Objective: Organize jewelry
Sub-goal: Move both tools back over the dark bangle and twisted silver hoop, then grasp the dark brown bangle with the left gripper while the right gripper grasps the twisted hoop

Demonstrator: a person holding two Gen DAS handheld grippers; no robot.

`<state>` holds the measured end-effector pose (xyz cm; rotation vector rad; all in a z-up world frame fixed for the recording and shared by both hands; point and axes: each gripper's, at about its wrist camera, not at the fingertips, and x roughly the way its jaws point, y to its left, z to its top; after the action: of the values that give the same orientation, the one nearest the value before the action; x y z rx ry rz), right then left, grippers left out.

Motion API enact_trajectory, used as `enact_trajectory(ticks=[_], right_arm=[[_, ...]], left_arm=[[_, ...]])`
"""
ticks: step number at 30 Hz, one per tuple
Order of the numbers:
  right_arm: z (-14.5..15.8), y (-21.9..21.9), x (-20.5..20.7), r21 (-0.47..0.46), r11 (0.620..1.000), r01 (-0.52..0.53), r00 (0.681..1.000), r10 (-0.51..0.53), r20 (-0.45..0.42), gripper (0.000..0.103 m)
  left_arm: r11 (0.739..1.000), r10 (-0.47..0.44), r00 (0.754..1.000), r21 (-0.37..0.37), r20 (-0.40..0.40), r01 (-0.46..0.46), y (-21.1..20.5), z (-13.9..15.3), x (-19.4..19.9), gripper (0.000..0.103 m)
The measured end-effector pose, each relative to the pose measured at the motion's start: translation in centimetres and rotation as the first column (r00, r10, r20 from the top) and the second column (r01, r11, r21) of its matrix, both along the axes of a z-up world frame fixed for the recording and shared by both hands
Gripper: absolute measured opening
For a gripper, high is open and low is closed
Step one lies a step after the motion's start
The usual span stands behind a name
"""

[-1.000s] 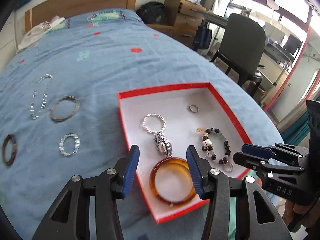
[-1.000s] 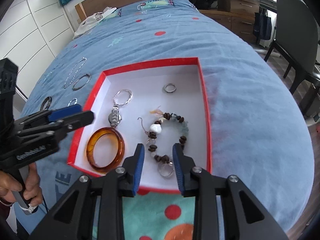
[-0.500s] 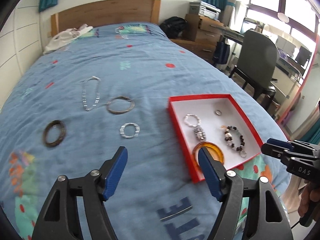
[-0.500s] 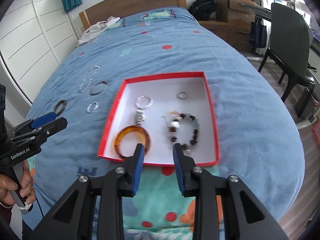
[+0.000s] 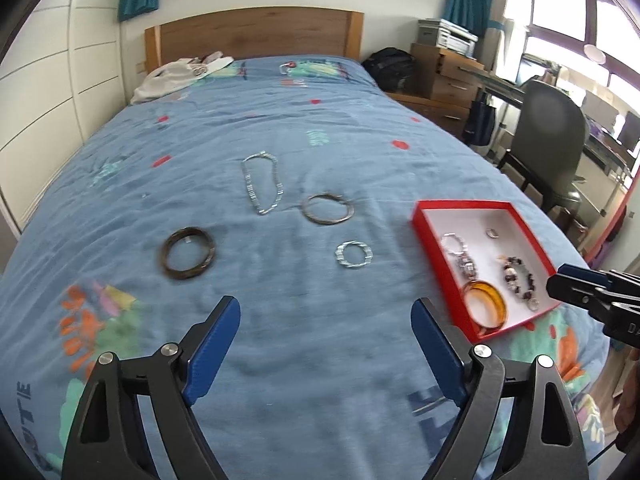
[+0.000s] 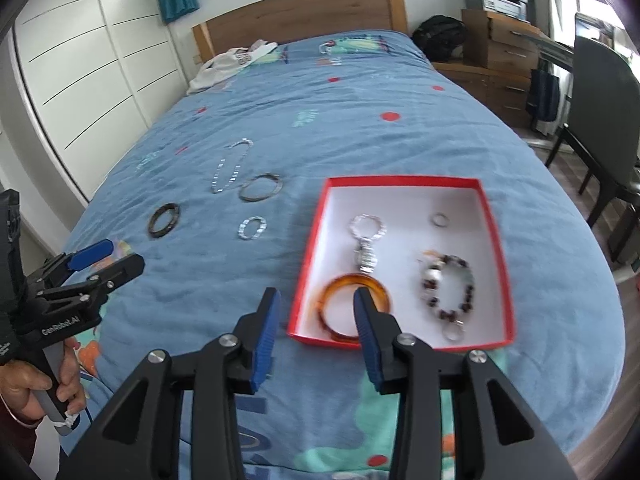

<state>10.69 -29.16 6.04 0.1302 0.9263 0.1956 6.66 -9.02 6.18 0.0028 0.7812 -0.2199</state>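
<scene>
A red box with a white inside lies on the blue bedspread. It holds an amber bangle, a silver keyring, a beaded bracelet and a small ring. On the bedspread to its left lie a dark bangle, a silver chain, a thin metal bangle and a small silver bracelet. My left gripper is open wide and empty above the bedspread. My right gripper is open and empty at the box's near left corner.
A wooden headboard and white cloth are at the far end. A dark chair, drawers and a backpack stand to the right of the bed. White cupboards line the left wall.
Both grippers pulled back and up from the box. The left gripper swung left over the bedspread and opened wider. The right gripper opened a little.
</scene>
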Motion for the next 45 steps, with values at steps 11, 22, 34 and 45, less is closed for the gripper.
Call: enact_trajectory(ticks=[11,22,34,45], right_arm=[[-1.9,6.8,3.9,0.029,0.995,-0.095,0.995,0.095,-0.010,0.042],[-8.1,10.9,11.1,0.027,0.996,-0.081,0.991,0.084,-0.103,0.043],[-12.0,11.7,15.7,0.011,0.999,-0.037,0.987,0.039,-0.156,0.050],[-12.7,12.1,16.3,0.016,0.999,-0.035,0.988,0.037,-0.152,0.046]], left_arm=[[0.992,0.124,0.990,-0.014,-0.070,-0.125,7.4,-3.7,3.2,0.100],[0.978,0.206,0.972,0.000,-0.110,-0.207,12.0,-6.9,9.8,0.102],[0.975,0.223,0.959,0.038,-0.172,-0.220,12.3,-10.9,15.1,0.102],[0.971,0.234,0.959,0.078,-0.159,-0.224,12.2,-11.5,16.5,0.102]])
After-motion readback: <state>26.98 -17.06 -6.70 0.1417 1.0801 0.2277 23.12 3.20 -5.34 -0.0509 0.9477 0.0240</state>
